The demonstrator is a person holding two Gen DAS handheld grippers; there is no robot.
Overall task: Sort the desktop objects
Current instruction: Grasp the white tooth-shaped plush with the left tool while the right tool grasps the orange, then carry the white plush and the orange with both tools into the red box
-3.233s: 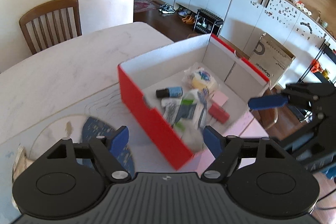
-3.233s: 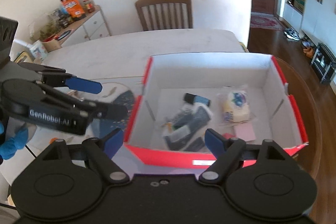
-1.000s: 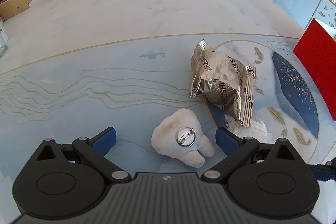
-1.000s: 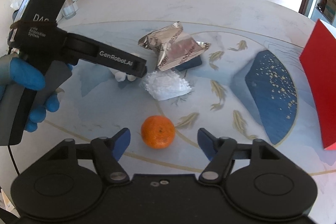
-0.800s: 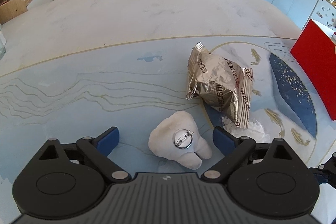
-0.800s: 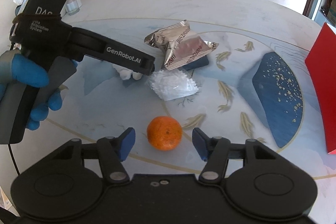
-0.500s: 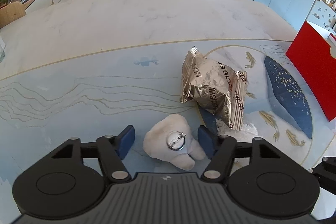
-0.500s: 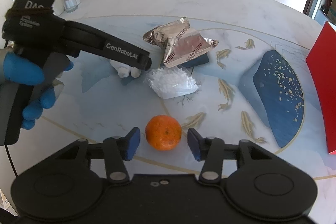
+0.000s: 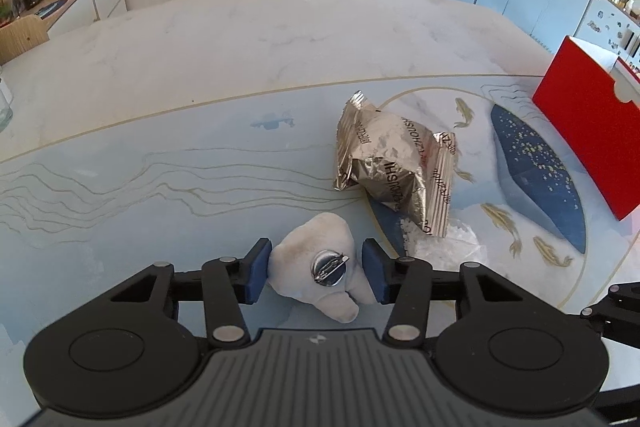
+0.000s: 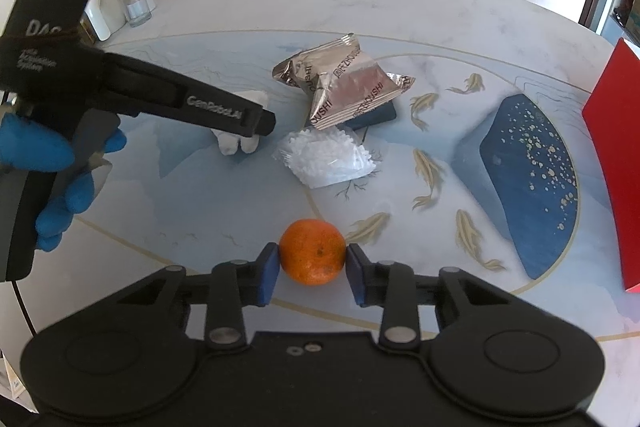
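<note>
Marble table (image 9: 240, 39) (fish-patterned): left gripper (image 9: 316, 269) apparently pinches plush (image 9: 320, 267); right gripper (image 10: 312, 263) clamps orange (image 10: 312, 251).

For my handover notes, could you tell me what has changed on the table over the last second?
Both jaws have just been closing: the left gripper now pinches the white plush toy, the right gripper the orange. The foil snack bag, clear packet and red box stayed put.
</note>
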